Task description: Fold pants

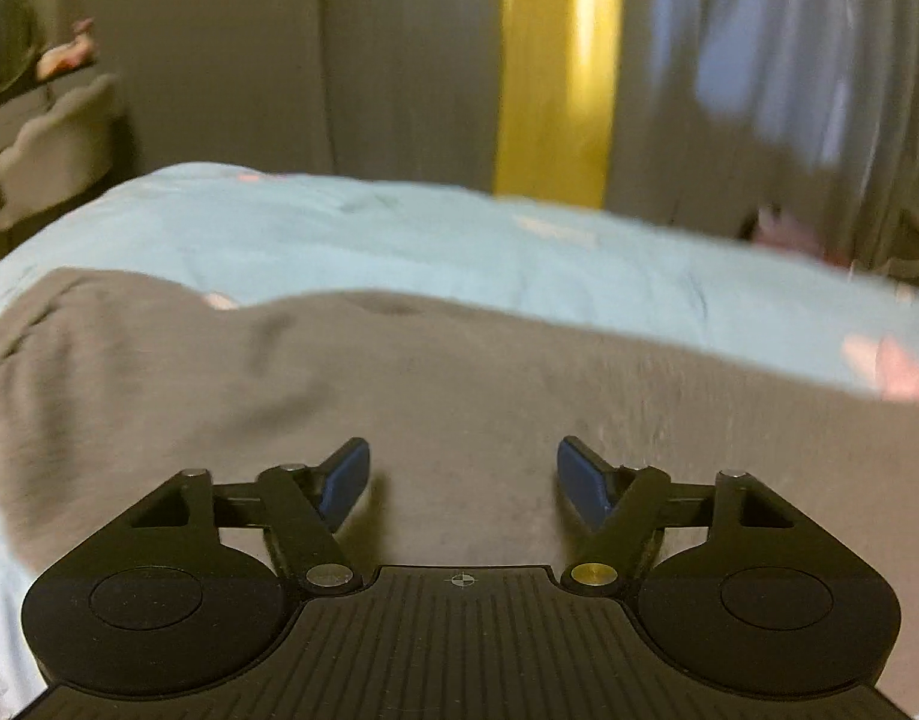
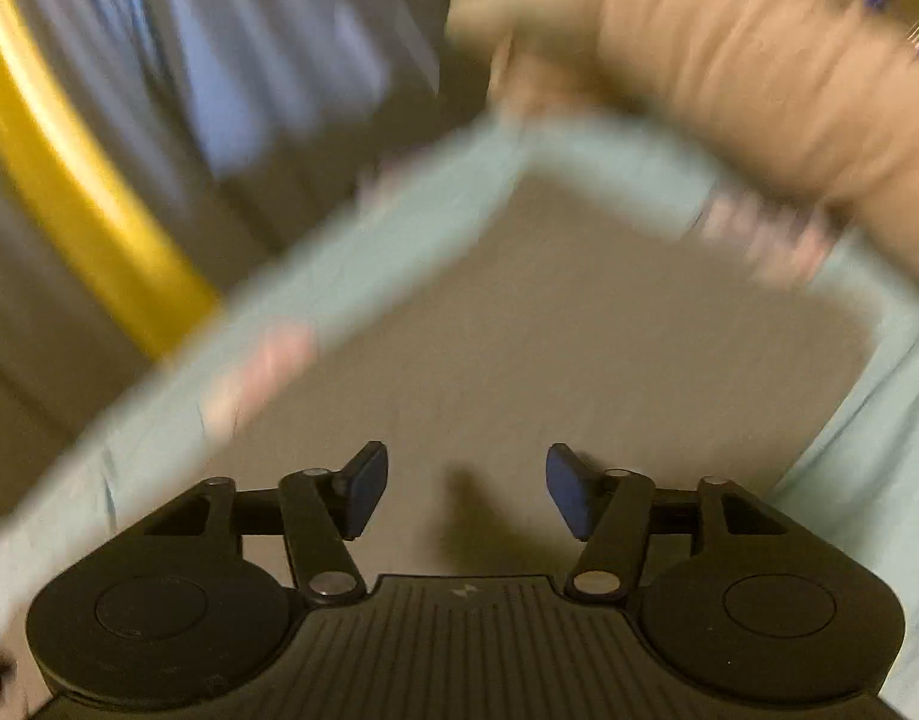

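Left wrist: left tongs wide, empty | right tongs wide, empty | over pants

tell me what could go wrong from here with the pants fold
1. Both the left gripper and right gripper are open with nothing between the pads, so the grey pants lie unheld and a fold could spring back.
2. The pants look wrinkled at their left edge, which may leave a lumpy fold.
3. The pants reach close to the corner of the light blue sheet, so cloth might slip off there.

two wrist views angled down, close over the same grey pants
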`<state>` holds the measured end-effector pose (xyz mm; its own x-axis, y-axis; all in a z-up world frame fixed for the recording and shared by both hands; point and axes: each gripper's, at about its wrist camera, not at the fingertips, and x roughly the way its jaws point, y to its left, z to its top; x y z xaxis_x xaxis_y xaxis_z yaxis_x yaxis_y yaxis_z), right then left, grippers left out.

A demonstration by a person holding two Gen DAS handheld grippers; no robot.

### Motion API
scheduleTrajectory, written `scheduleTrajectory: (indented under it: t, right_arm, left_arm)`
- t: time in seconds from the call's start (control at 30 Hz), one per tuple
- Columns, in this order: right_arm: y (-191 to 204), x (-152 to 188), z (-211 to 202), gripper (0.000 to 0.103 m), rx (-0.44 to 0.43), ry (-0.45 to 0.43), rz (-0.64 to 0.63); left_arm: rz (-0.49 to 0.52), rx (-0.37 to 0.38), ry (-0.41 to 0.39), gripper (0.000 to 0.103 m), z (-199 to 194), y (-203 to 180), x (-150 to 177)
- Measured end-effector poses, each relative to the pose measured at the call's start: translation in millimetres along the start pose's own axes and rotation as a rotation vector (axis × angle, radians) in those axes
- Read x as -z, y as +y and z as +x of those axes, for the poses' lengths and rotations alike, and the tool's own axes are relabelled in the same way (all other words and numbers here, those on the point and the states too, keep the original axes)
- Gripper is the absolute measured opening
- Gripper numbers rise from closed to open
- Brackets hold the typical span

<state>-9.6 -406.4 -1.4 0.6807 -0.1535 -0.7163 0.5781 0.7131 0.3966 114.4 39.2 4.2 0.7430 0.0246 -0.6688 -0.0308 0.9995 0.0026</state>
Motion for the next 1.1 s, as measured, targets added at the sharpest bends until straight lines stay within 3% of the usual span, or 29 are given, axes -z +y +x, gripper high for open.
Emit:
scheduleTrajectory:
  t: [0.07, 0.1, 0.17, 0.23, 0.27, 0.4, 0.47, 0.53, 0.6, 0.7, 0.77, 0.83, 0.9, 1.0, 1.1]
  right_arm:
    - [11, -1, 16, 0.063, 0.06, 0.038, -0.079]
    - [13, -1, 20, 0.071, 0.058, 0.043, -0.085]
    - [16, 0, 28, 0.076, 0.062, 0.048, -0.116]
    - [27, 5, 35, 0.094, 0.066, 0.041, -0.162]
    - [32, 9, 38, 0.098, 0.062, 0.044, -0.183]
    - [44, 12, 51, 0.099, 0.124, 0.028, -0.272]
    - [44, 14, 52, 0.099, 0.128, 0.02, -0.275]
    - [43, 13, 50, 0.099, 0.119, 0.018, -0.266]
    - [41, 14, 49, 0.099, 0.11, 0.014, -0.255]
    - [40, 14, 48, 0.099, 0.106, 0.01, -0.247]
    - [40, 14, 47, 0.099, 0.103, 0.012, -0.246]
    - [37, 14, 44, 0.099, 0.084, 0.009, -0.225]
    - [27, 10, 36, 0.099, 0.046, 0.008, -0.167]
    - [8, 4, 17, 0.098, 0.003, -0.001, -0.045]
    - [-14, -4, 0, 0.098, 0.001, -0.008, 0.078]
  left_arm:
    - [0.018, -0.001, 0.031, 0.069, 22, -8, -2]
    - [0.025, 0.0, 0.043, 0.068, 28, -13, -2]
    - [0.071, -0.031, 0.037, 0.073, 49, -26, -1]
    - [0.118, -0.072, 0.011, 0.076, 65, -33, -7]
    - [0.122, -0.084, 0.008, 0.078, 71, -36, -11]
    - [0.173, -0.203, -0.038, 0.081, 86, -47, -24]
    - [0.189, -0.27, -0.016, 0.08, 91, -48, -32]
    - [0.123, -0.226, 0.018, 0.074, 84, -41, -42]
    - [0.043, -0.119, 0.007, 0.075, 60, -33, -42]
    - [0.003, 0.075, -0.004, 0.088, 15, -28, -21]
    - [0.038, 0.112, 0.015, 0.095, 4, -31, -1]
    - [0.092, 0.041, 0.079, 0.094, 8, -33, 20]
    - [0.102, -0.079, 0.172, 0.094, 19, -26, 34]
    - [-0.052, -0.114, 0.121, 0.092, 2, -5, 29]
    - [-0.099, -0.134, 0.102, 0.093, -14, 8, 33]
